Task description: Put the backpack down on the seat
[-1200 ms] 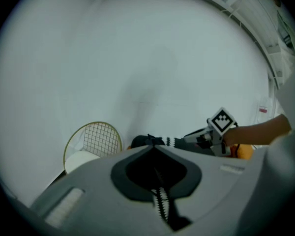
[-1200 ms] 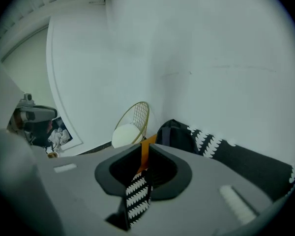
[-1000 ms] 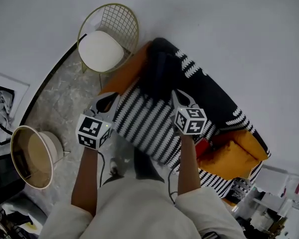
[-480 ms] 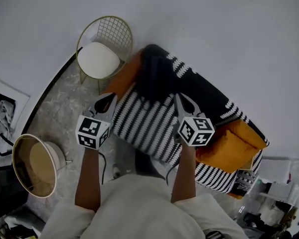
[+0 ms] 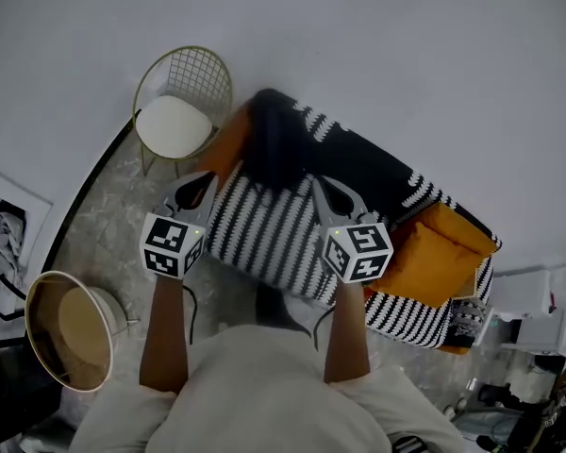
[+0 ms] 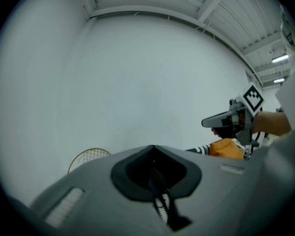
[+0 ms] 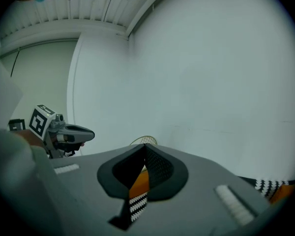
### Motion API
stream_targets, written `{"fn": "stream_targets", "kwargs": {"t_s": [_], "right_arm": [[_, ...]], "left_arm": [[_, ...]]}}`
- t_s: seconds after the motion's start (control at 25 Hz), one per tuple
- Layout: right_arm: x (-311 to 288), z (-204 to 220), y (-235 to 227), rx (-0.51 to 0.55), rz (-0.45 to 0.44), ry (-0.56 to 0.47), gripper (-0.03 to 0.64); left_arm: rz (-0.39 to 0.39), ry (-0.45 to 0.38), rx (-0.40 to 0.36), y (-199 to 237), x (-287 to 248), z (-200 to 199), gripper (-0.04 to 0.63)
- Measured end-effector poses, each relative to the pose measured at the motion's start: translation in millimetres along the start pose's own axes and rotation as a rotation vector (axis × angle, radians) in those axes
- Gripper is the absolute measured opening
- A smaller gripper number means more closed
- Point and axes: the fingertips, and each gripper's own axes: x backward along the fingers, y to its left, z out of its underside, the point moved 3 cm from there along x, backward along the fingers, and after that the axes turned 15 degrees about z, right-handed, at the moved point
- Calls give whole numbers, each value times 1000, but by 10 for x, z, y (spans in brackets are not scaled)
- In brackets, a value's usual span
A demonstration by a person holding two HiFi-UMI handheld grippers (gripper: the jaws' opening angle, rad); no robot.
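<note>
- wire chair (image 5: pixel 174 121): far left, just beside the end of the sofa (image 5: pixel 396 196). Not involved.
- left gripper (image 5: pixel 205 179): fingers (image 6: pixel 88 195) are pressed together with nothing clamped. Only striped cover is seen through the slit in the left gripper view. The gripper is held over the front-left edge of the sofa, apart from the backpack.
- backpack (image 5: pixel 275 144): dark, already set on the seat (image 5: pixel 264 234) at the sofa's left end and leaned into the backrest. It lies beyond the tips of both grippers, and no contact with either is seen.
- right gripper (image 5: pixel 318 183): fingers are also closed together and empty. Orange and striped fabric is seen through the gap in its own view. The orange cushion (image 5: pixel 434 258) lies further right.
- Step, as judged: placement and release are done and the retreat is in hand. The next move only calls for both grippers to be pulled clear without a strap being snagged. The pack would need re-seating only if it slumps.
- Against one second earlier:
  - The right gripper has been drawn back toward the body, so its tips are further from the backpack.
  - The left gripper is barely shifted.
  - The backpack's pose on the sofa is unchanged.
  - More of the orange cushion is shown now, which is put down to head movement.
</note>
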Motion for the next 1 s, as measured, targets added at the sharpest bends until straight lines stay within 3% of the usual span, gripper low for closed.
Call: {"fn": "stream_targets", "kwargs": {"t_s": [0.52, 1.0], "right_arm": [[1215, -428, 398, 41, 62, -159, 6], [2072, -313, 748, 66, 82, -158, 6]], "left_arm": [[73, -59, -99, -758, 725, -331, 2], [106, -110, -166, -1352, 1392, -445, 3]]}}
